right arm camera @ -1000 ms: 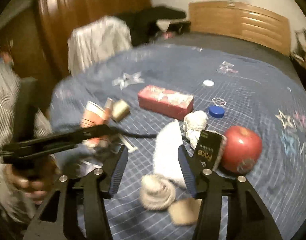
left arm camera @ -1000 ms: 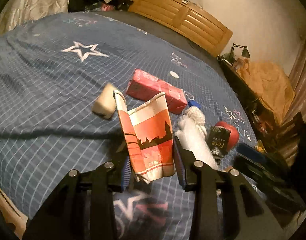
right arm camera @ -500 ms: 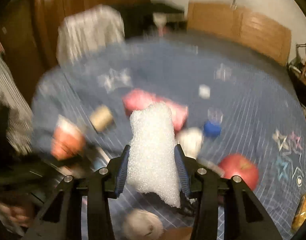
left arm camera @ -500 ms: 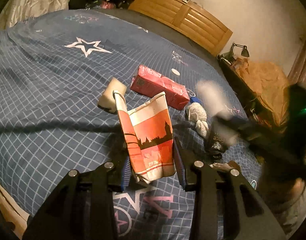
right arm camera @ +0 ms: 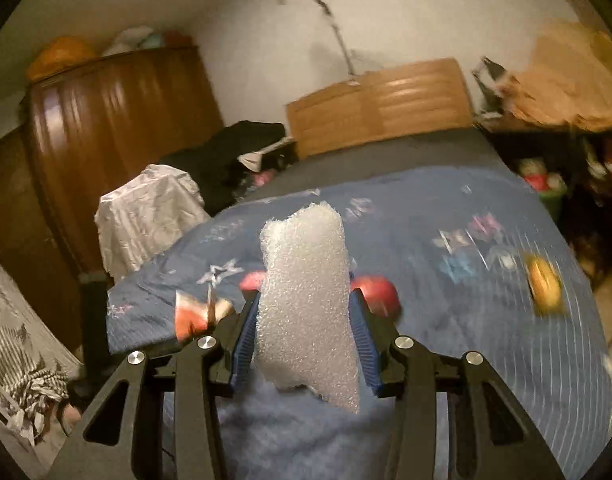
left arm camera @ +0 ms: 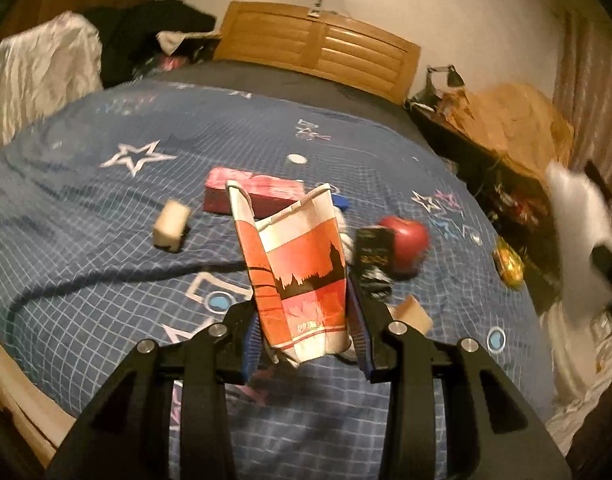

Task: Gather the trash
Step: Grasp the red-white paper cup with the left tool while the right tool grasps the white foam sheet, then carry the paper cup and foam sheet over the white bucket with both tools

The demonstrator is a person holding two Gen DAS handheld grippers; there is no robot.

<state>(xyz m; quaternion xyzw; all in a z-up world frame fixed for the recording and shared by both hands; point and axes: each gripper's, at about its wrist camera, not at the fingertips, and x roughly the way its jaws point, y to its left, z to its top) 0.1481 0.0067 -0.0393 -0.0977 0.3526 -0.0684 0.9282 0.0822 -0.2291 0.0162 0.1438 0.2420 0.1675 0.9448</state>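
My left gripper (left arm camera: 306,332) is shut on a crumpled red and white paper bag (left arm camera: 298,272) and holds it above the blue star-patterned bed (left arm camera: 106,240). My right gripper (right arm camera: 306,332) is shut on a piece of white foam wrap (right arm camera: 306,304), lifted above the bed; the foam shows blurred at the right edge of the left wrist view (left arm camera: 578,232). The paper bag also shows in the right wrist view (right arm camera: 198,316).
On the bed lie a red box (left arm camera: 258,192), a beige block (left arm camera: 170,228), a red apple (left arm camera: 406,244), a black packet (left arm camera: 372,260), a blue cap (left arm camera: 340,202), a tan piece (left arm camera: 412,312) and a yellow wrapper (left arm camera: 508,264). A wooden headboard (left arm camera: 318,48) stands behind, a wardrobe (right arm camera: 106,128) at left.
My right gripper closed on the white foam wrap, lifted it off the bed and swung it up and to the right. My left gripper kept holding the paper bag.
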